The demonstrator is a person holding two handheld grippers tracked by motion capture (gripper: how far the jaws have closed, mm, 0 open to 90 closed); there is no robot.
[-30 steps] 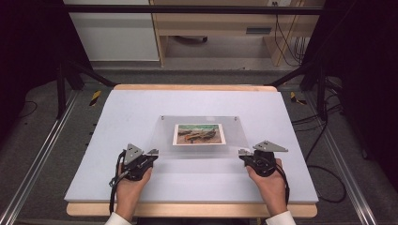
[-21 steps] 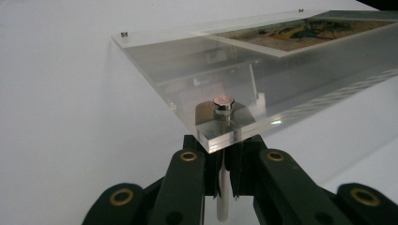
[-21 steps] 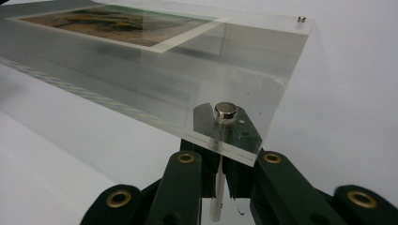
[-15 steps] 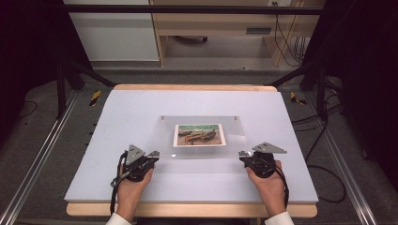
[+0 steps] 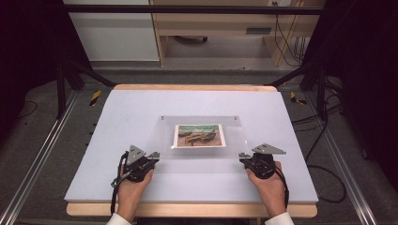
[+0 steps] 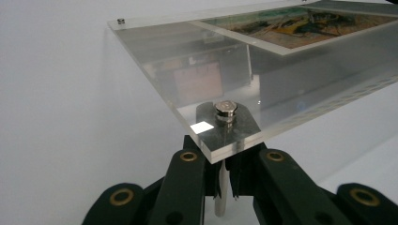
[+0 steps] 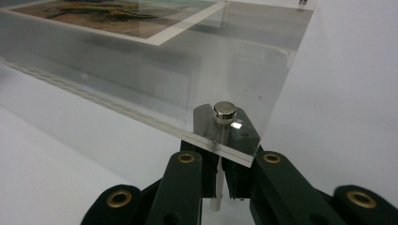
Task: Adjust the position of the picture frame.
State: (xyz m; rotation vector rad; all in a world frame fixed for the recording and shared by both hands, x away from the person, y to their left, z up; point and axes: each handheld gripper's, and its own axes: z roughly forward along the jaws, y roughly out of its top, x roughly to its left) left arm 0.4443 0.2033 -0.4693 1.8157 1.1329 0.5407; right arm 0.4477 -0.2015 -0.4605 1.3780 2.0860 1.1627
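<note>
The left gripper (image 6: 224, 187) is clenched on a thin pale post (image 6: 220, 197) under the near left corner of the clear frame (image 5: 202, 136), just below the metal cap (image 6: 225, 111) on top of the pane. The right gripper (image 7: 220, 185) grips the matching post (image 7: 217, 187) at the near right corner, under its own cap (image 7: 224, 112), with its jaws drawn in tight.

From above, both grippers sit at the near corners, left gripper (image 5: 152, 155) and right gripper (image 5: 244, 156), each in a hand resting on the white tabletop (image 5: 141, 108).

The frame stands in the middle of the table on its corner posts, its pane held clear of the surface, with a small painted picture (image 5: 199, 135) sandwiched in the centre. Two more caps show at the far corners (tiny from above, but visible).

The work looks to be at the grasp stage: both holds are made, yet the frame seems still to rest level on the table. Lifting or shifting it evenly is probably what remains.
</note>
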